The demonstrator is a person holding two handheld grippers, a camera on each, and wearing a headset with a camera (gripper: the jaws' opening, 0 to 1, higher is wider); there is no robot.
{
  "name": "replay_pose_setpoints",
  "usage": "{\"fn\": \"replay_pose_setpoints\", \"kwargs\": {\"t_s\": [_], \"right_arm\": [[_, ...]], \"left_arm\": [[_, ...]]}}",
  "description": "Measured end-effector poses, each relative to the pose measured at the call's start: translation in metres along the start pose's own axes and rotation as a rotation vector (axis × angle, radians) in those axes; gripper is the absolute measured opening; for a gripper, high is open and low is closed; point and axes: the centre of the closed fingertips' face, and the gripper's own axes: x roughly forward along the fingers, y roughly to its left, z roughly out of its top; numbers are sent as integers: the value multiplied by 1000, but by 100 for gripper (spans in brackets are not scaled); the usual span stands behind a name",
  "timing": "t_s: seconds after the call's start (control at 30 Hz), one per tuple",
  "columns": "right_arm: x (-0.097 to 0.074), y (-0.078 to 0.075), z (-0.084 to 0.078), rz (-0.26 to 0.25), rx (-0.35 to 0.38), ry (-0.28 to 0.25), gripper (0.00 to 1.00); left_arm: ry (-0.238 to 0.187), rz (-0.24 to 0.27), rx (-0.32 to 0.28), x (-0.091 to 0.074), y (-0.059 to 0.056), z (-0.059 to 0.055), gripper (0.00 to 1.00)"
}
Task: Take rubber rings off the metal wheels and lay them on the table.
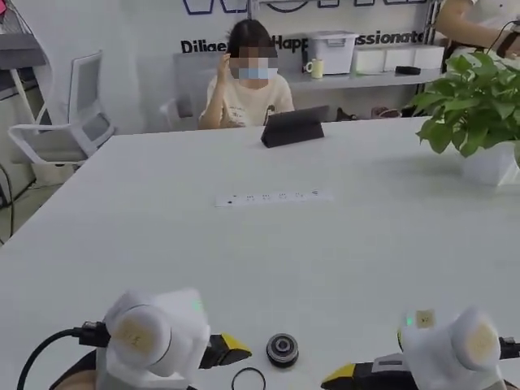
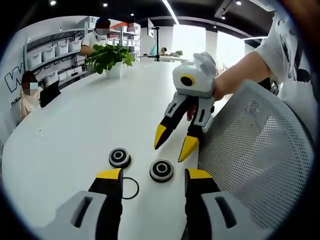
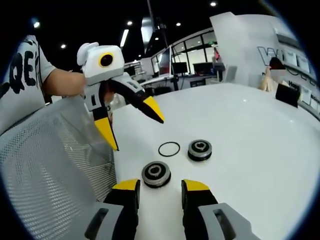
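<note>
An open-plan office is shown. A large white table [image 1: 366, 244] is fitted with a power strip [image 1: 272, 197], and a white swivel chair [image 1: 77, 114] is set beside it. Printed lettering [image 1: 203, 45] is seen on the back wall, where a shelf [image 1: 366, 79] is stacked with storage boxes [image 1: 331, 51]. A potted plant [image 1: 475, 101] is placed on the table, a person [image 1: 246, 93] is seated behind a tablet [image 1: 292, 127], and monitors [image 3: 202, 67] are lit by recessed ceiling spots [image 3: 177, 24]

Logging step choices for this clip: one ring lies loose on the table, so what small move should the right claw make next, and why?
Probably ease the right claw forward and close on the near wheel: it sits just ahead of that open claw, and the loose ring lies beyond.
</note>
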Motion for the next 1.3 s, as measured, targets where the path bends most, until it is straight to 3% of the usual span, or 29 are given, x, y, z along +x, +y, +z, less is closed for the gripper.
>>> {"fn": "replay_pose_setpoints", "kwargs": {"t_s": [0.6, 1.3], "right_arm": [[9, 3, -7, 17, -7, 10, 28], [11, 4, -11, 25, -8, 20, 27]], "left_arm": [[26, -59, -7, 29, -13, -7, 36], [52, -68, -17, 38, -14, -17, 25]]}}
